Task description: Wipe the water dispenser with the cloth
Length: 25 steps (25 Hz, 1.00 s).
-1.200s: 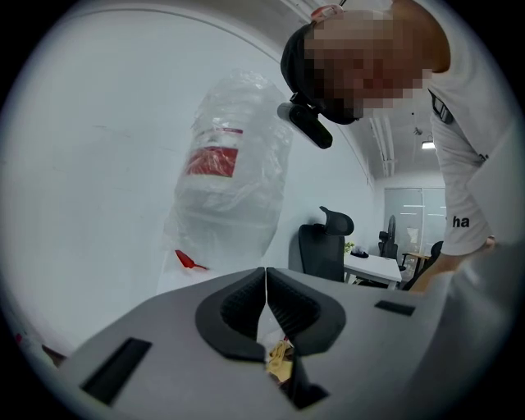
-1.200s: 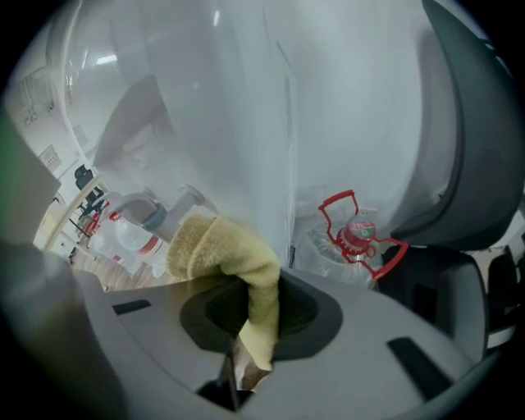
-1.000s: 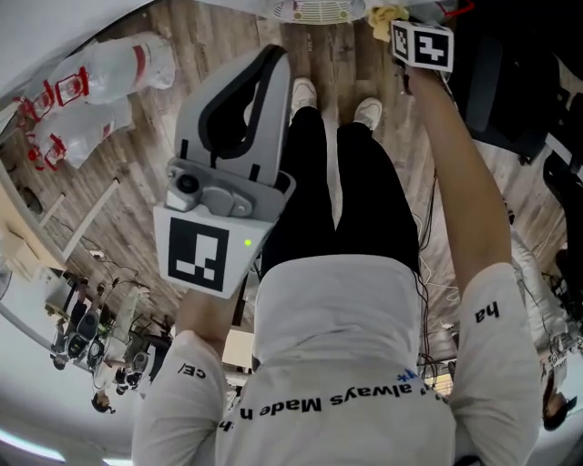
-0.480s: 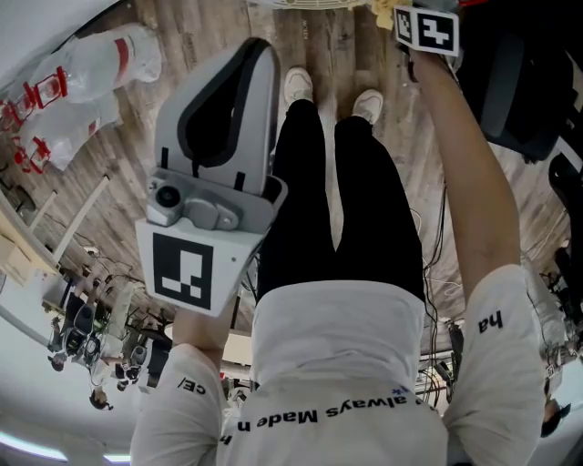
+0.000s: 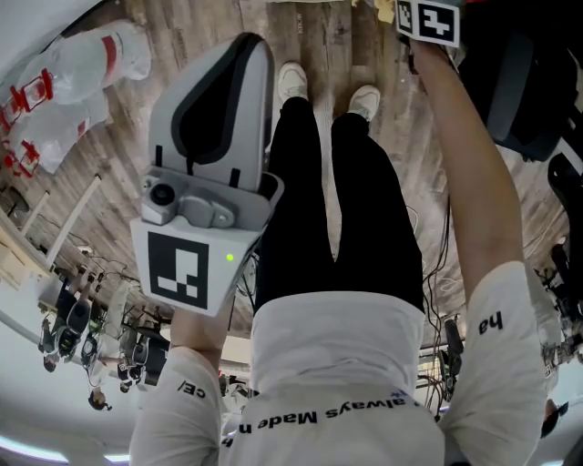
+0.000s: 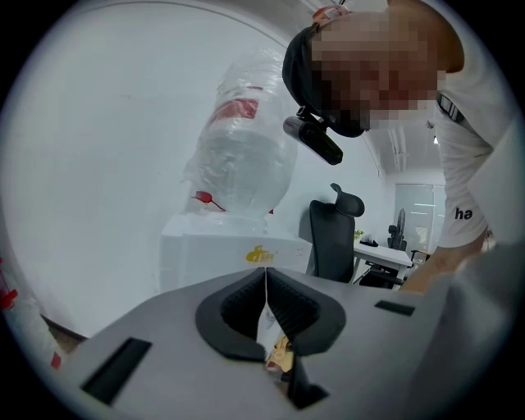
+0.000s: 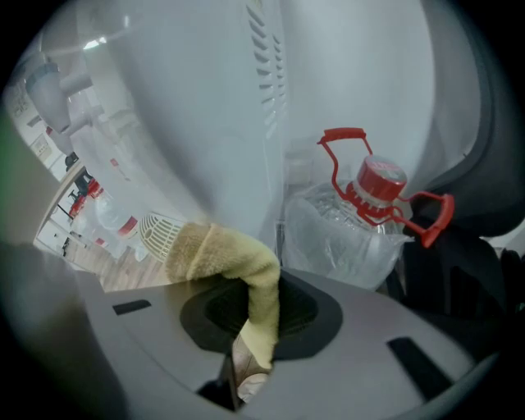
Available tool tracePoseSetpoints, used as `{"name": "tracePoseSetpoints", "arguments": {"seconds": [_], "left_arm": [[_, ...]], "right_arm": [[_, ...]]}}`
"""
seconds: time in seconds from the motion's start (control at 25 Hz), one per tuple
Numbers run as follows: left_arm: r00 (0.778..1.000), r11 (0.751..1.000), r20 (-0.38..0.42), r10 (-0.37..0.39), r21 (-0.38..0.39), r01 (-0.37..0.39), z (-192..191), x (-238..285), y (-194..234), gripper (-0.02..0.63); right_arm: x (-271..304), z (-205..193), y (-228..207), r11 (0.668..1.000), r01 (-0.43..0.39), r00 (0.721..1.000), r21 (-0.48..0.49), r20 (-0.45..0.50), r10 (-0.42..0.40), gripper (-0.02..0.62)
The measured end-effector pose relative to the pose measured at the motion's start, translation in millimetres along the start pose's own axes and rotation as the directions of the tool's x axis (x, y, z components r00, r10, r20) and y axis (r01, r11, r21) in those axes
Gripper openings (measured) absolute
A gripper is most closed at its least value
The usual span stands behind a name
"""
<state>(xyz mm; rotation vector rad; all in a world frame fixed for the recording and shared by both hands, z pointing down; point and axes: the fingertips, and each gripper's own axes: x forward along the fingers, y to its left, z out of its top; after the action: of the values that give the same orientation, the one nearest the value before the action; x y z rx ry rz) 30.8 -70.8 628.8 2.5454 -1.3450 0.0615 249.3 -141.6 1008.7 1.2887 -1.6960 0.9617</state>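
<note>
Drifted slightly leftward in head view since a second ago: grey left gripper [image 6: 265, 277], fingers pressed together on nothing. Clamped in fingers of right gripper [image 7: 261, 289]: fluffy yellow cloth [image 7: 220, 250], flopped leftward, close before vented white water dispenser [image 7: 246, 90]; clear bagged water jug [image 7: 349, 234] with red cap just beside

Right gripper [image 5: 426, 20] cut by head view's top; water dispenser [image 7: 246, 107] blurred.
</note>
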Motion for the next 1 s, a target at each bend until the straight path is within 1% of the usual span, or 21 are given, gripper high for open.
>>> {"name": "tracePoseSetpoints", "arguments": {"seconds": [0.08, 0.16, 0.28, 0.44, 0.6, 0.72, 1.0], "left_arm": [[1.000, 1.000, -0.004, 0.002, -0.002, -0.002, -3.0, -0.3, 3.4, 0.023], [1.000, 1.000, -0.008, 0.006, -0.005, -0.006, -5.3, -0.1, 7.3, 0.023], [1.000, 1.000, -0.001, 0.013, -0.007, -0.013, 0.1, -0.7, 8.6, 0.023], [1.000, 1.000, 0.006, 0.028, -0.008, -0.028, 10.3, -5.1, 11.4, 0.023], [0.999, 0.999, 0.018, 0.041, -0.004, -0.041, 20.9, -13.5, 16.4, 0.023], [0.998, 0.999, 0.032, 0.054, 0.001, -0.054, 29.2, -20.2, 21.7, 0.023], [0.995, 0.995, 0.044, 0.095, -0.002, -0.095, 36.4, -38.9, 40.5, 0.023]], "right_arm": [[0.6, -0.1, -1.4, 1.000, 0.020, 1.000, -0.005, 0.010, -0.020, 0.057], [-1.3, -1.1, 2.6, 1.000, 0.023, 1.000, 0.007, 0.016, -0.023, 0.057], [-15.0, -5.2, 13.5, 1.000, 0.005, 1.000, 0.021, 0.031, -0.006, 0.057], [-38.2, -22.9, 40.5, 1.000, -0.028, 0.999, 0.007, 0.029, 0.028, 0.058], [-61.9, -31.0, 83.9, 0.997, -0.077, 0.996, -0.021, 0.049, 0.078, 0.058], [-76.5, -28.4, 126.3, 0.988, -0.150, 0.985, -0.047, 0.081, 0.153, 0.058], [-117.8, 15.0, 223.8, 0.959, -0.272, 0.946, -0.083, 0.160, 0.282, 0.058]]}}
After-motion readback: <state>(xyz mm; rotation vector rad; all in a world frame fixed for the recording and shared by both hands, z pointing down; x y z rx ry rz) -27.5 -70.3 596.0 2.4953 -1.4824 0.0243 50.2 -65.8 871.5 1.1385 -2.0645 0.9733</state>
